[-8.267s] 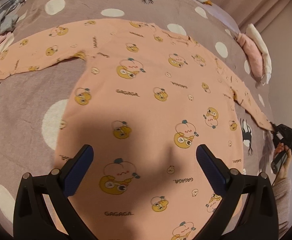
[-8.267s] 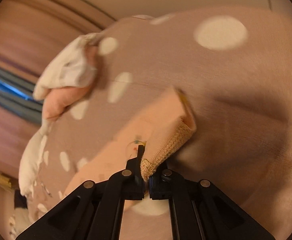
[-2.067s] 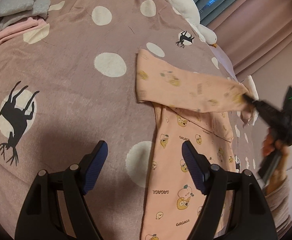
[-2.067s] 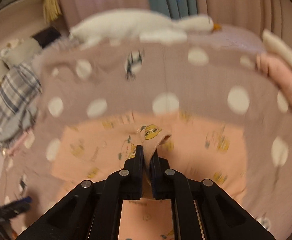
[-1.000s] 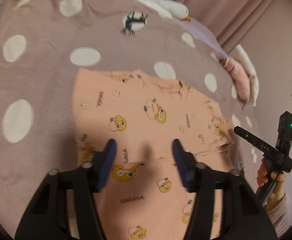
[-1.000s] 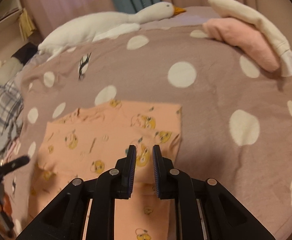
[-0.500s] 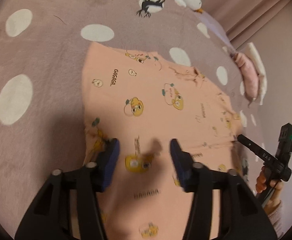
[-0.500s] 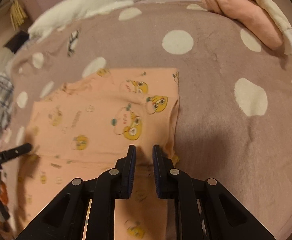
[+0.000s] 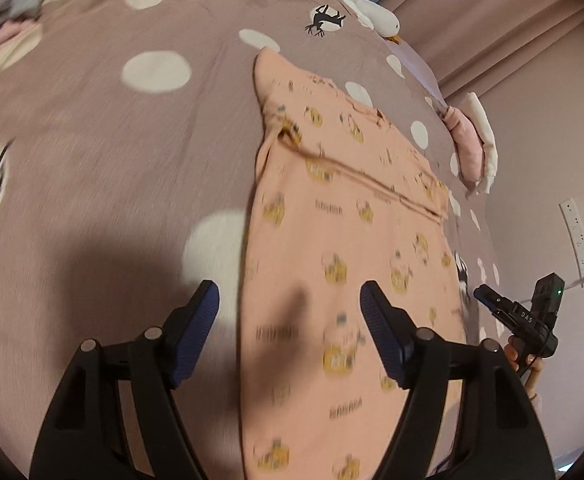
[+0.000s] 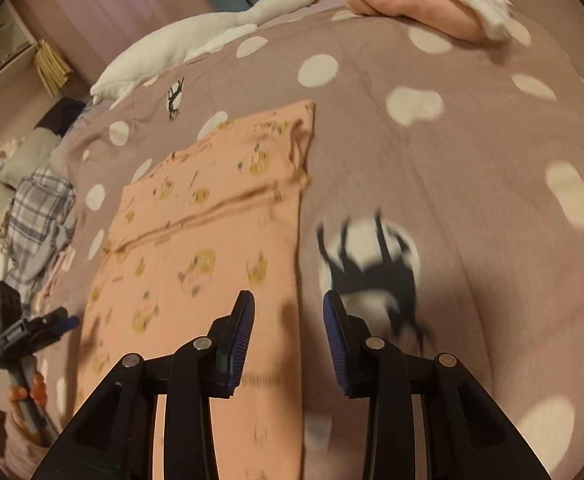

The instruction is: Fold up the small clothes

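Left hand-held gripper: jaws opening wide, holding nothing, hovering over the garment's left edge at lower centre of its frame
Right hand-held gripper: jaws opening, narrower, empty, straddling the garment's right edge at lower centre
Peach top: lying flat on the bed, sleeves folded across the chest, filling the frame's middle
Handling: probably light, soft, floppy; best pinched at the two hem corners
Long axis: running from the bottom of the frame up to the collar, pointing toward the goose plush
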`<state>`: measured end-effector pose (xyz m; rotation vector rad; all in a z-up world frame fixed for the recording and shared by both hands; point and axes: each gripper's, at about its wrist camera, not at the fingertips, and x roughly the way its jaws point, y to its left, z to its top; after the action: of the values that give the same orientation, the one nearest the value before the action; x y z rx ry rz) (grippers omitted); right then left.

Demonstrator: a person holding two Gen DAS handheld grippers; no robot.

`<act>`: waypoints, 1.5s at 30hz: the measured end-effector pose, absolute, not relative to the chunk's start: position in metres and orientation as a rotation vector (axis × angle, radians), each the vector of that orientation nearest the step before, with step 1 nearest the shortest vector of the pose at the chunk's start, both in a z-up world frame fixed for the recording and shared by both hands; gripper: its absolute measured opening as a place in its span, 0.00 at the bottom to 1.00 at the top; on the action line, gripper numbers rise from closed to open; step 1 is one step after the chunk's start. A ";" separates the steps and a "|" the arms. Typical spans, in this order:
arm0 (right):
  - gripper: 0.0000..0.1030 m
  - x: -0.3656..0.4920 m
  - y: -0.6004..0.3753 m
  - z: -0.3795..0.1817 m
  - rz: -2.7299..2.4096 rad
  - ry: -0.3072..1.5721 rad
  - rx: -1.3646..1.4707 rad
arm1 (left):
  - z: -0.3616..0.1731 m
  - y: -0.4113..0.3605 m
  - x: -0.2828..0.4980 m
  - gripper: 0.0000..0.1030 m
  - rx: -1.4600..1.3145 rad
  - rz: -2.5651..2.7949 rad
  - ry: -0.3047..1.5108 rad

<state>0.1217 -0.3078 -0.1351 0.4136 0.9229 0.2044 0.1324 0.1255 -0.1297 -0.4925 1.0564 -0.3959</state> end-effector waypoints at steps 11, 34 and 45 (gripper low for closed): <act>0.34 0.080 -0.301 -0.163 0.227 0.993 0.488 | -0.139 0.104 0.080 0.71 -0.397 -0.401 1.065; 0.34 0.080 -0.282 -0.179 0.364 1.004 0.588 | -0.150 0.074 0.088 0.76 -0.379 -0.475 1.068; 0.34 0.105 -0.276 -0.179 0.402 1.016 0.579 | -0.154 0.070 0.115 0.76 -0.488 -0.567 1.076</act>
<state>0.1049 -0.2759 -0.1792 0.5790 1.0164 0.4024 0.1152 0.0700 -0.1545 -0.4878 1.0757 -0.5670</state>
